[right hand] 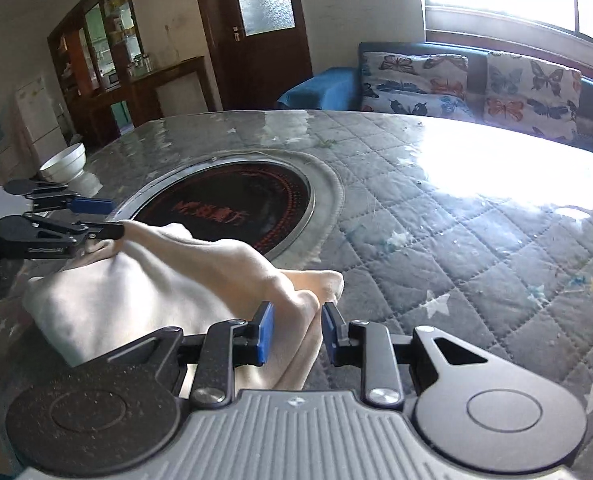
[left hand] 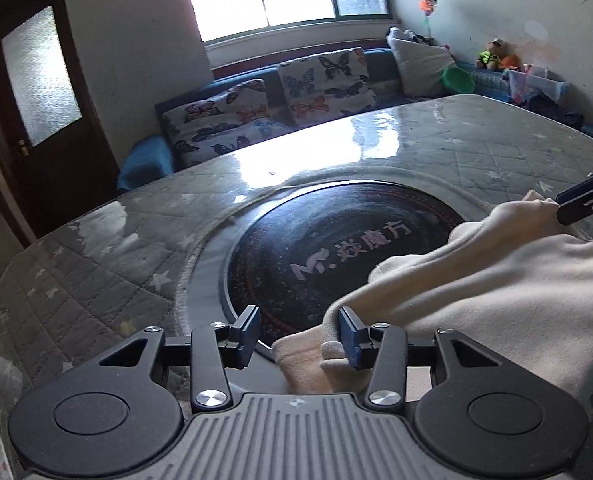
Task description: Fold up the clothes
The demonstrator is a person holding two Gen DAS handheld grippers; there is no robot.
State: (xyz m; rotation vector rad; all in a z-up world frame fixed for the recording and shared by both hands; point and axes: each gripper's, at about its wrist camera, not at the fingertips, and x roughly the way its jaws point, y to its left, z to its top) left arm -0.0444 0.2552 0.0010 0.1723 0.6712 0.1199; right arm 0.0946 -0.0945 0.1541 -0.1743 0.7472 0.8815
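Cream fleece bunches between the pads of the right gripper (right hand: 294,330), whose jaws stand only partly closed around a ridge of the garment (right hand: 144,280); whether they actually pinch it I cannot tell. Leftward from there the cloth runs in a long band to the left gripper (left hand: 300,334), whose jaws are wide apart, one pad (left hand: 350,336) touching a folded edge and the other pad over the dark round hob (left hand: 316,256). The garment lies on the near side of the quilted table cover (right hand: 476,208), overlapping the hob's rim. Its long axis spans gripper to gripper, so any fold probably needs both ends taken.
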